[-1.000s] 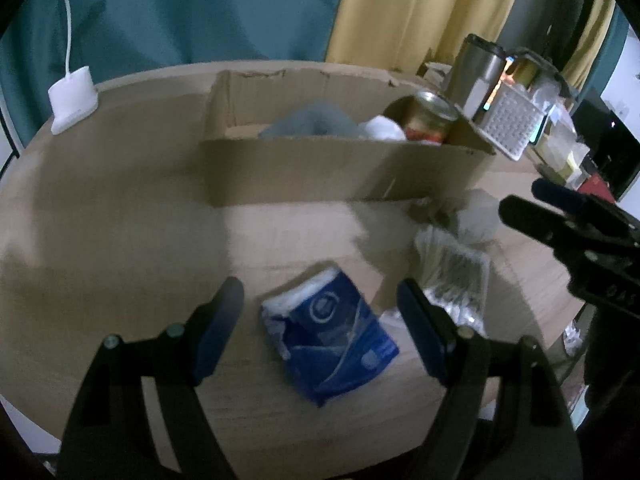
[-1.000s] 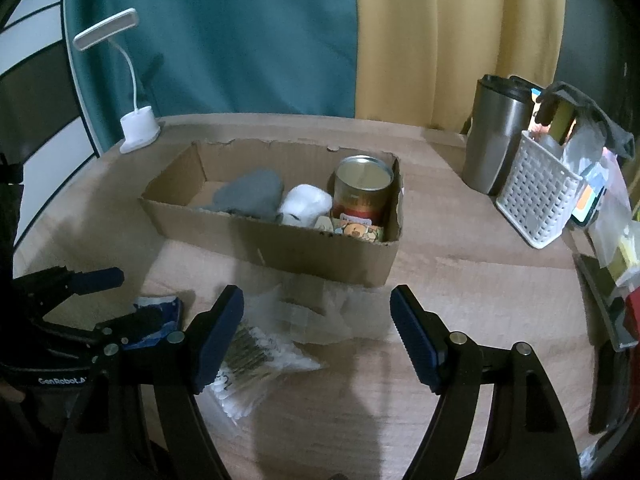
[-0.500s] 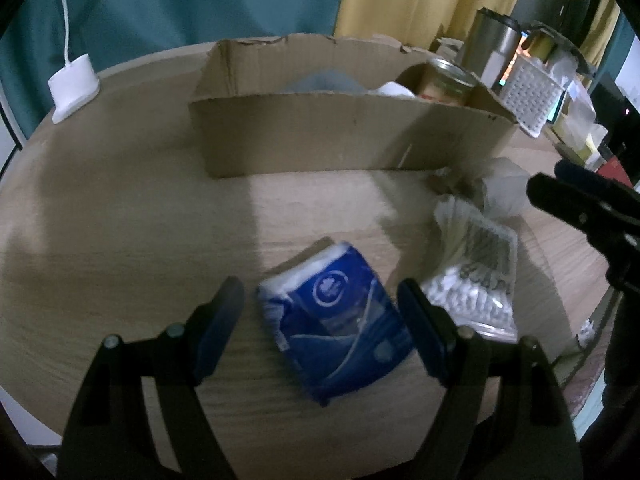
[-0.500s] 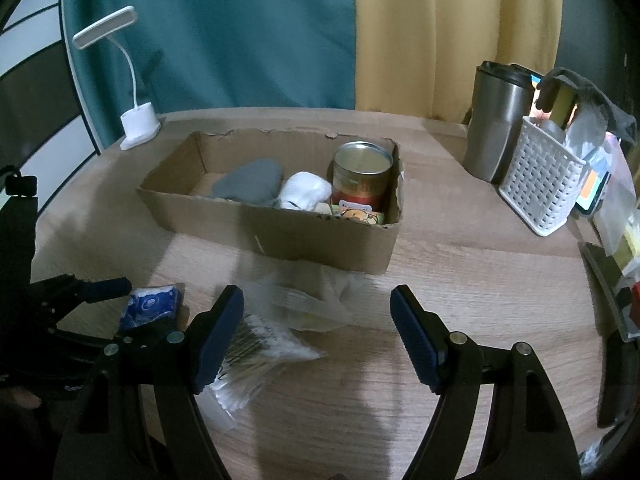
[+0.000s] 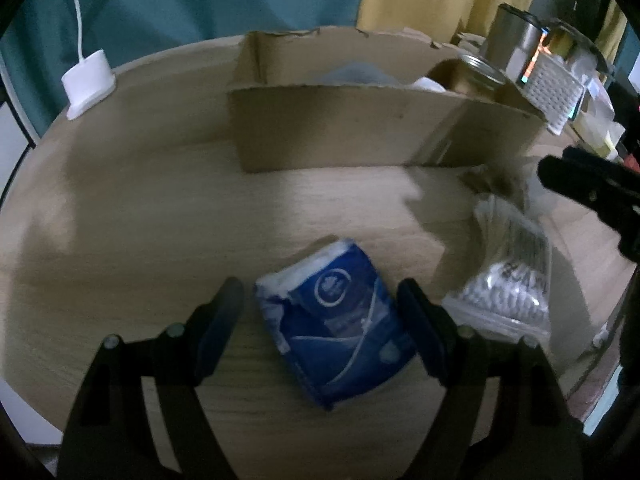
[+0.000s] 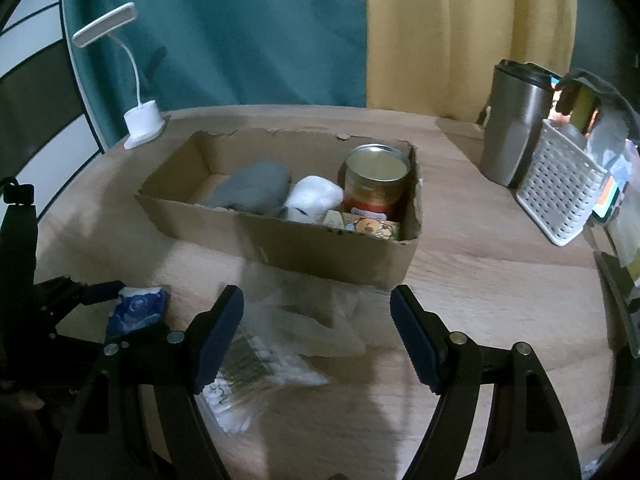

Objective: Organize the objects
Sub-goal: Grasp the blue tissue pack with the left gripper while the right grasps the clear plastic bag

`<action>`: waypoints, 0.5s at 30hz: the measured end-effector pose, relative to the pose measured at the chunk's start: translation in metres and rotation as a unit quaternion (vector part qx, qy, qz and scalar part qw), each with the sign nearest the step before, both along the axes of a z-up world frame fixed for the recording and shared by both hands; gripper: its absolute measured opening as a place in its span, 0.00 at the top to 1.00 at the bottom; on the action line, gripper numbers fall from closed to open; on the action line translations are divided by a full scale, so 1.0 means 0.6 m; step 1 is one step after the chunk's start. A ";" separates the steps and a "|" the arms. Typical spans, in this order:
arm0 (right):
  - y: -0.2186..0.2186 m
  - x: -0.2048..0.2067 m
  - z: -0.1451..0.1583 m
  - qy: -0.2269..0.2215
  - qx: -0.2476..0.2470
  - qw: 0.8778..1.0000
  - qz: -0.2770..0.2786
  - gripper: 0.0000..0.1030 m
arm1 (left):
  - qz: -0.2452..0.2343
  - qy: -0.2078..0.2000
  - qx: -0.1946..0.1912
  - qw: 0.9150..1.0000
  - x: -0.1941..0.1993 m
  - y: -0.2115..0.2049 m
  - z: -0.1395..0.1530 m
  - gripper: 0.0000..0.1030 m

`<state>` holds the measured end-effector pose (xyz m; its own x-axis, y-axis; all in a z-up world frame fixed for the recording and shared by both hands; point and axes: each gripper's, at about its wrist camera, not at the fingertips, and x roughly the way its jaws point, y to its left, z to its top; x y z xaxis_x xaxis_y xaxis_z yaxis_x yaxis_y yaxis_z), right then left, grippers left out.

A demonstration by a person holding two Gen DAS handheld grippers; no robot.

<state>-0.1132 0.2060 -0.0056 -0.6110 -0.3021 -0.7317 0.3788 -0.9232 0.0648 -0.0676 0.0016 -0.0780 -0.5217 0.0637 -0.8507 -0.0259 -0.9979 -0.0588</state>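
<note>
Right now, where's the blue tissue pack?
Left wrist view: the blue tissue pack lies on the table between the open left gripper, in front of the cardboard box.

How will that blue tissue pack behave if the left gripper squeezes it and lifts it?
The tissue pack looks soft: its wrapper is wrinkled and puffy, so it will probably squash rather than resist. It seems light for its bulk. The glossy film may slip a little. It lies flat between the open fingers of the left gripper, so rolling seems unlikely.
</note>
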 end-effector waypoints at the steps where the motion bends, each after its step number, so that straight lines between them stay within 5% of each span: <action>1: -0.002 -0.004 -0.002 -0.003 -0.001 1.000 0.001 0.24 | -0.001 0.000 0.001 1.000 -0.001 0.001 0.000 0.22; 12: -0.002 -0.042 -0.029 -0.041 -0.009 0.999 -0.003 0.24 | -0.027 0.007 -0.021 0.999 -0.010 0.020 -0.005 0.24; 15: 0.001 -0.052 -0.041 -0.065 -0.020 0.998 -0.001 0.25 | -0.035 0.012 -0.025 0.999 -0.007 0.024 -0.004 0.34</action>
